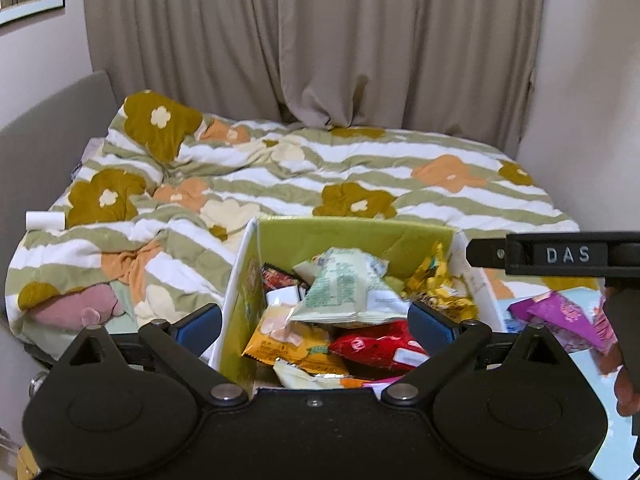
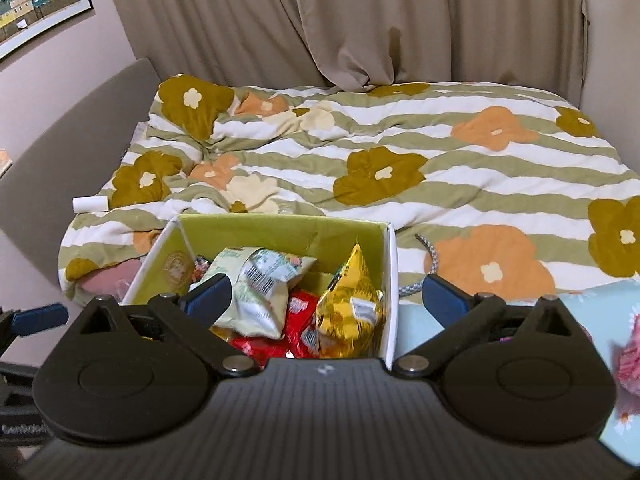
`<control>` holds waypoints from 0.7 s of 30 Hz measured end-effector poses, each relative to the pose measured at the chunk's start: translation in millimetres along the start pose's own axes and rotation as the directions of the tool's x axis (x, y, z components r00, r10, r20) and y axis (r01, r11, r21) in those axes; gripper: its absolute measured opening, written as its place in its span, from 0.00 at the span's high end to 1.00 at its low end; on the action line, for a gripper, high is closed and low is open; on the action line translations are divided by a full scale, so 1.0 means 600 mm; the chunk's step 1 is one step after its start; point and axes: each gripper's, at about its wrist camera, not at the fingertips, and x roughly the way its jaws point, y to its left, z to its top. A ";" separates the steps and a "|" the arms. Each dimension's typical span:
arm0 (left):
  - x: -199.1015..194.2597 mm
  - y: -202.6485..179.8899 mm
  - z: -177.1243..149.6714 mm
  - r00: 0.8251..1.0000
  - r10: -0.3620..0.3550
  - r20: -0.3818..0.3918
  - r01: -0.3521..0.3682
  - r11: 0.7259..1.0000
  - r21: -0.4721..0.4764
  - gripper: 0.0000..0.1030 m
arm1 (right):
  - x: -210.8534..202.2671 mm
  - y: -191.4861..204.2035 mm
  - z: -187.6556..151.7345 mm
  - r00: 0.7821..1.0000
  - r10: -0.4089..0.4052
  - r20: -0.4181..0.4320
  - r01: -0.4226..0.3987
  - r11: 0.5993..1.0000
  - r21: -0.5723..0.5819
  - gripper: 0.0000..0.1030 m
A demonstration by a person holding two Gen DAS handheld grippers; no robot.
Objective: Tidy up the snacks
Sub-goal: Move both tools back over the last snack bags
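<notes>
Nearest the lens, the left claw [image 1: 316,326] is seen spread wide, empty, its blue pads straddling the near left wall of the green box [image 1: 352,236]. The right claw [image 2: 326,298] is likewise held wide apart with nothing between its pads, one pad over the box, the other outside its right wall.

A snag is judged the likeliest trouble: with a pad on each side of a thin cardboard wall, any sideways pull could tip or drag the box across the soft bedspread [image 2: 400,152]. The heap inside is piled high, so a nudge could also spill the top packets over the rim. A pink packet [image 1: 560,316] is left outside on the pale blue sheet to the right and could be overlooked.

The box stands on the bed's near edge. From left to right it is filled with an orange packet [image 1: 280,344], a pale green bag [image 1: 344,292], a red packet [image 1: 376,348] and a crinkled yellow bag [image 2: 348,296], all loosely tumbled, none upright.
</notes>
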 end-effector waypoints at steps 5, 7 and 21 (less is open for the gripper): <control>-0.030 -0.024 0.001 0.999 -0.042 0.033 0.041 0.999 0.033 0.02 | -0.068 -0.022 -0.017 0.998 -0.021 0.067 0.019 0.999 0.032 0.00; -0.038 -0.036 0.000 0.997 -0.065 0.039 0.063 0.997 0.051 0.02 | -0.095 -0.037 -0.022 0.995 -0.041 0.089 0.037 0.998 0.042 0.00; -0.074 -0.189 -0.046 0.988 -0.144 0.051 0.135 0.979 0.150 0.02 | -0.218 -0.182 -0.083 0.971 -0.177 0.160 0.166 0.983 0.080 0.00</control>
